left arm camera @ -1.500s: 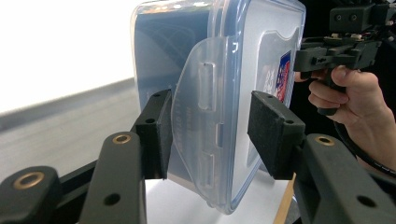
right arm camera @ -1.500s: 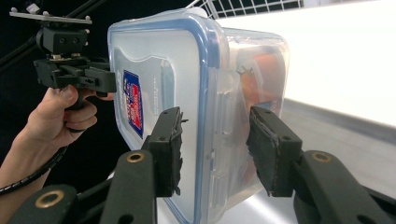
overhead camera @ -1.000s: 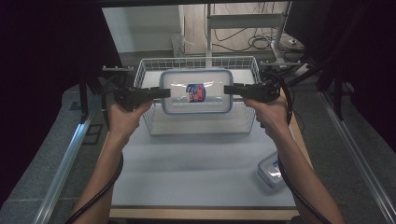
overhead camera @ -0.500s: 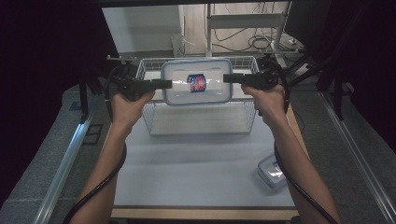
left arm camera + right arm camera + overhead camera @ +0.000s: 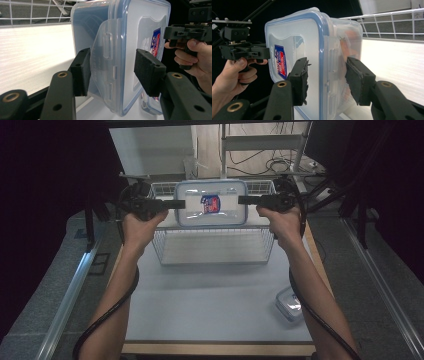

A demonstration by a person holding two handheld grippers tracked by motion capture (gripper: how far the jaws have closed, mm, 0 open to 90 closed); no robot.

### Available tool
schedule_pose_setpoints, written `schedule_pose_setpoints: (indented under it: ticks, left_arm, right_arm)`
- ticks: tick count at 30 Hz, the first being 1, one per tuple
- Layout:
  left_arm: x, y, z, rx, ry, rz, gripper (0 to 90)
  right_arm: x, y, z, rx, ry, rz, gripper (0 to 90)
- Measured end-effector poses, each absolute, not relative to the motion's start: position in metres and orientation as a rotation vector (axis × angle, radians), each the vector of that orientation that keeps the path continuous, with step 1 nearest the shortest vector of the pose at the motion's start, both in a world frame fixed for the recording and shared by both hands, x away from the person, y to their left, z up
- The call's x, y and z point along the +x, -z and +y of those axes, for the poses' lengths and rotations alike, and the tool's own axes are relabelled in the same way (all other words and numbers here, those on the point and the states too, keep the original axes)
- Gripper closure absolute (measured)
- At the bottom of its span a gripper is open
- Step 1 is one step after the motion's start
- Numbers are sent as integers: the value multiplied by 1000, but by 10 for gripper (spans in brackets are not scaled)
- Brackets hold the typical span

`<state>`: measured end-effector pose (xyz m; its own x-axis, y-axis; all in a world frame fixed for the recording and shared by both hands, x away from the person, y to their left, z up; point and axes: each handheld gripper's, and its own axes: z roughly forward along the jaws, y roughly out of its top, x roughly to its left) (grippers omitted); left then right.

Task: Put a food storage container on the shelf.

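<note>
- High view: clear plastic box [image 5: 211, 203] with blue-rimmed lid held level in the air above the far part of the wire basket [image 5: 215, 245], which stands on the grey table [image 5: 210, 300]. Left gripper [image 5: 176, 204] clamped on the box's left end, right gripper [image 5: 246, 200] on its right end, one hand behind each. Red-and-blue label facing up on the lid. Second, smaller lidded box [image 5: 290, 304] lying near the table's right front edge, well apart from the work.
- Left gripper view: jaws partly apart, pads [image 5: 148, 71] on either side of the box end [image 5: 117, 57] over its side latch; one pad against the base, the other close at the lid, exact contact there hard to judge. Basket wires behind; opposite hand [image 5: 197, 57] with its gripper beyond the box.
- Right gripper view: jaws likewise half apart, pads [image 5: 299, 80] gripping the other end [image 5: 322, 62], lid on one side, base on the other. Something orange dimly seen through the wall, not identifiable.
</note>
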<state>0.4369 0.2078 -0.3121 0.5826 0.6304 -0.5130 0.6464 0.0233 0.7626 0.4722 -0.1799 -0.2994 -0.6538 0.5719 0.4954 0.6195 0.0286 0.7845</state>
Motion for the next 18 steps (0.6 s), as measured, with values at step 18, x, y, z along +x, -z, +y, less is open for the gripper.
schedule_pose_setpoints:
  ticks: [18]
  left_arm:
    - [438, 313, 202, 1669, -94, 1076, 456]
  right_arm:
    - [478, 300, -177, -1320, 1762, -2231, 507]
